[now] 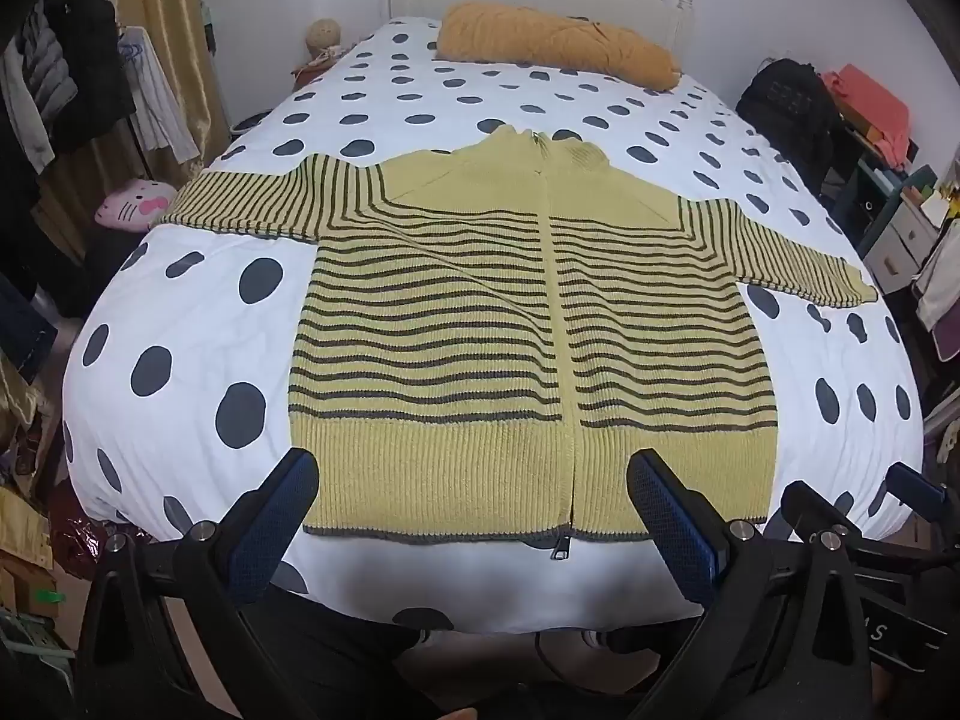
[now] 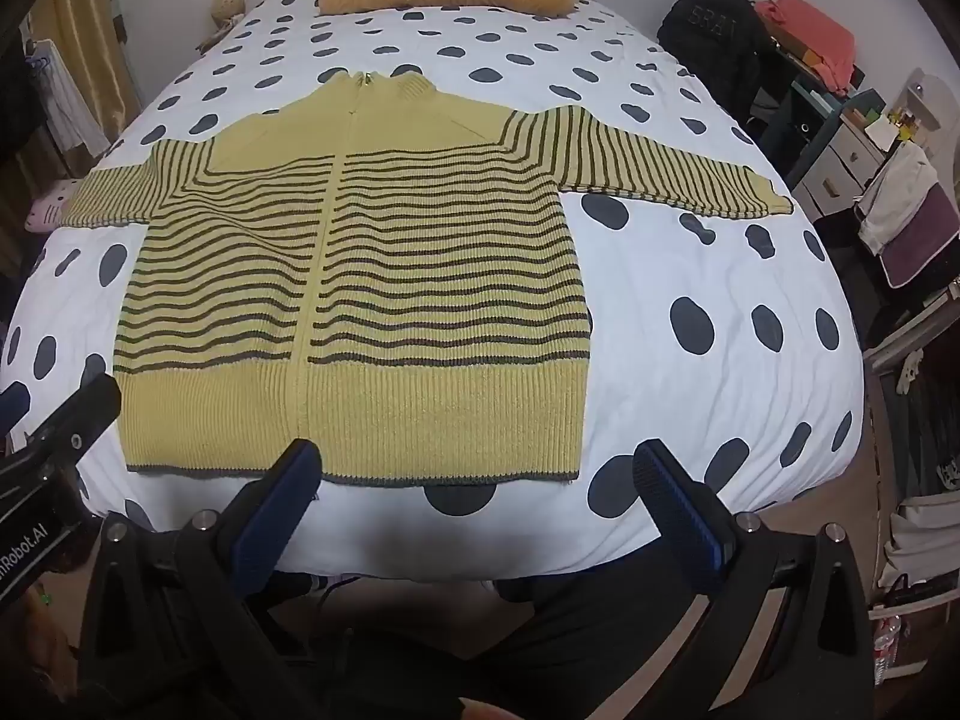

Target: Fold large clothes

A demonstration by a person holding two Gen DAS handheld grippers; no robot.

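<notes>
A yellow knit zip cardigan (image 1: 480,312) with dark stripes lies flat, front up, on the bed, both sleeves spread out to the sides. It also shows in the right wrist view (image 2: 372,276). My left gripper (image 1: 474,480) is open and empty, held above the hem near the zipper's lower end. My right gripper (image 2: 474,474) is open and empty, over the hem's right part near the bed's front edge. The right gripper's body shows at the lower right of the left wrist view (image 1: 840,516).
The bed has a white cover with dark dots (image 1: 198,324). An orange bolster pillow (image 1: 558,42) lies at the headboard. Hanging clothes (image 1: 66,84) and a pink plush (image 1: 135,204) are left of the bed. A black backpack (image 2: 714,30) and drawers (image 2: 852,150) stand right.
</notes>
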